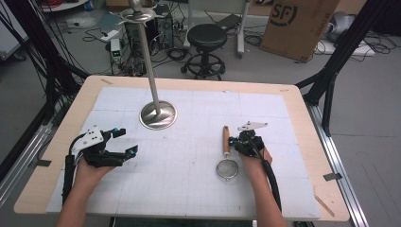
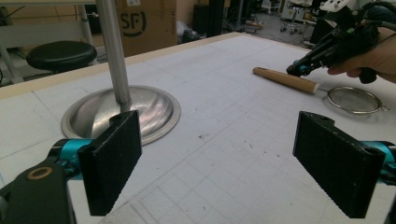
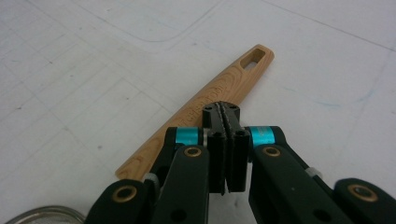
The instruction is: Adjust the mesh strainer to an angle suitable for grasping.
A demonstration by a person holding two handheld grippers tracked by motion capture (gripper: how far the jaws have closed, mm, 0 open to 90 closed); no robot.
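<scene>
Small round metal strainer with a light wooden handle (image 1: 226,156) flat on the white table mat (image 1: 189,189), handle just under the right gripper (image 3: 226,108), jaws pressed tight together, nothing between. Left gripper (image 2: 217,163) wide, nothing inside, near the shiny metal stand (image 2: 122,109).

Both forearms reach in over the near edge. The left gripper (image 1: 124,141), low in the left hand (image 1: 92,163), has its jaws spread wide; the right gripper (image 1: 231,141), in the right hand (image 1: 255,153), has jaws pressed together, empty.
</scene>
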